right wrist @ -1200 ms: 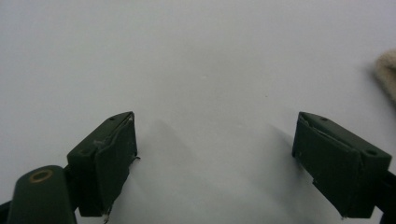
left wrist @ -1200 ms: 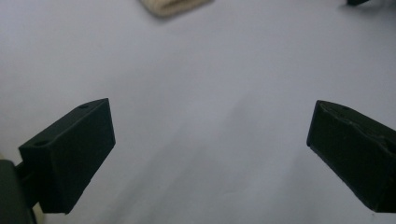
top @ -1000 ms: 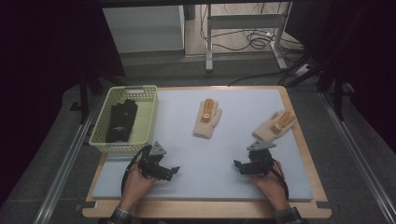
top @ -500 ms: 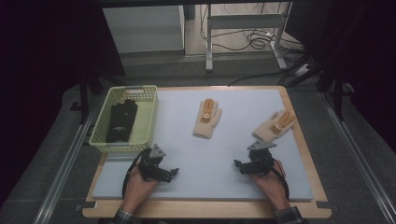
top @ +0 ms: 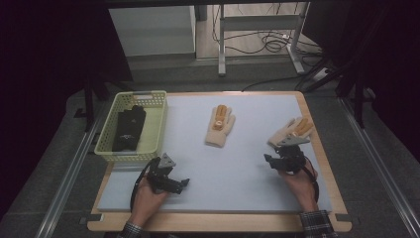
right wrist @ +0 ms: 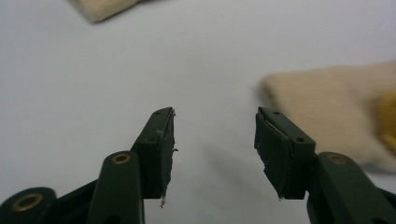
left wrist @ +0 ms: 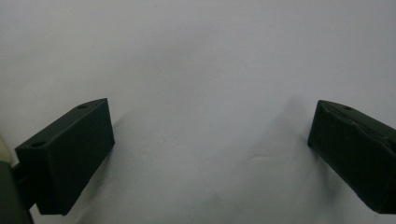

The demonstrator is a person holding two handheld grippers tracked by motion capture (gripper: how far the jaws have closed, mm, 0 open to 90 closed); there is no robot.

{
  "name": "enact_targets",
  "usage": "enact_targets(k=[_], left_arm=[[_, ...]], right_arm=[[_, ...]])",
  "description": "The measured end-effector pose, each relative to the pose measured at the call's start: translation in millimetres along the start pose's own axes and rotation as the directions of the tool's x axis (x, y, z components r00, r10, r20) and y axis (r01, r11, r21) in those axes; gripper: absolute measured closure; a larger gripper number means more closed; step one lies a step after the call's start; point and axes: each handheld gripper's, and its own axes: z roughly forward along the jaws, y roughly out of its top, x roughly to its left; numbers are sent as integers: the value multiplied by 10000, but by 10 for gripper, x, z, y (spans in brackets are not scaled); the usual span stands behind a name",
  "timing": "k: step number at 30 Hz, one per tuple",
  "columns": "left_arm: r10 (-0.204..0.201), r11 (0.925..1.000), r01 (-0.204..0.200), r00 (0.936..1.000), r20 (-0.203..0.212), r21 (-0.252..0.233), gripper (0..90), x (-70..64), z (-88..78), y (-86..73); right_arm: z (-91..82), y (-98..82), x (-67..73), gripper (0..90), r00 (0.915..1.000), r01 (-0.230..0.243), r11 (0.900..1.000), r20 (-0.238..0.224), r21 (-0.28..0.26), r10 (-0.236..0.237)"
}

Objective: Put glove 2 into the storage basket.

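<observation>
Pale grey worktop point(top: 237, 163) fills mid-frame. At its left edge sits the yellow basket point(top: 156, 126). One glove point(top: 220, 126) lies at centre, another glove point(top: 289, 131) right of centre, just beyond the right tool point(top: 270, 159), whose jaws have just been closing with nothing between them. Lower left, the left tool point(top: 184, 182) gapes wide, released.

no readable text, labels or numbers

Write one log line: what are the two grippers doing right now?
left gripper: open, nothing between jaws | right gripper: jaws just closing partway, nothing between | beige knitted glove: beside, untouched
</observation>
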Motion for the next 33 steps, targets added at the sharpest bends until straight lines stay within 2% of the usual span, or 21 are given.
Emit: enact_targets(k=[1, 4, 5, 6, 9, 12, 14, 15, 18, 21, 26, 27, 29, 30, 31, 32, 33], left_arm=[[0, 10000, 0, 10000, 0, 0, 3, 0, 0, 0], [0, 10000, -1, 10000, -2, -5, 3, 0, 0, 0], [0, 10000, -1, 10000, -2, -5, 3, 0, 0, 0], [0, 10000, 0, 10000, -3, -5, 3, 0, 0, 0], [-3, 10000, 3, 10000, -2, -7, 3, 0, 0, -1], [3, 10000, -3, 10000, -5, -6, 3, 0, 0, -1], [-1, 10000, 1, 10000, -5, -10, 4, 0, 0, -1], [-1, 10000, 1, 10000, -5, -10, 4, 0, 0, -1], [0, 10000, 0, 10000, -4, -9, 4, 0, 0, -1], [-3, 10000, 3, 10000, -1, -9, 4, 0, 0, -1], [2, 10000, -2, 10000, -4, -11, 4, 0, 0, -1], [4, 10000, -4, 10000, -4, -10, 4, 1, 0, -1], [3, 10000, -3, 10000, -3, -11, 4, 1, 0, -1], [3, 10000, -3, 10000, -3, -12, 4, 1, 0, -1], [3, 10000, -3, 10000, -3, -12, 5, 1, 0, -1], [0, 10000, 0, 10000, 1, -15, 5, 2, -1, -1], [0, 10000, 0, 10000, 1, -15, 5, 2, -1, -1]], right_arm=[[0, 0, 0, 476, 10000, 0, 10000, 0, 0, 0], [-48, 28, -219, 506, 9988, -401, 9991, 287, -103, 404], [-48, 28, -219, 506, 9988, -401, 9991, 287, -103, 404], [-70, 35, -327, 536, 9973, -566, 9983, 469, -155, 573], [-95, 41, -473, 580, 9935, -738, 9970, 856, -233, 755], [-87, 45, -608, 583, 9885, -888, 9957, 1203, -273, 915], [-63, 41, -695, 536, 9838, -965, 9949, 1491, -296, 999], [-63, 41, -695, 536, 9838, -965, 9949, 1491, -296, 999], [6, 24, -849, 440, 9724, -1259, 9914, 1935, -368, 1306], [111, 10, -976, 385, 9653, -1800, 9828, 1847, -413, 1846], [265, 11, -1036, 358, 9626, -1928, 9806, 1871, -350, 1960], [347, 15, -1048, 366, 9619, -1877, 9820, 1983, -224, 1884], [383, 16, -1053, 394, 9621, -1829, 9830, 2032, -141, 1819], [430, 17, -1054, 528, 9625, -1769, 9842, 2084, -41, 1738], [430, 17, -1054, 528, 9625, -1769, 9842, 2084, -41, 1738], [433, 22, -1053, 587, 9608, -1905, 9816, 2035, -79, 1881], [420, 33, -1047, 606, 9599, -1985, 9801, 2002, -100, 1964]])
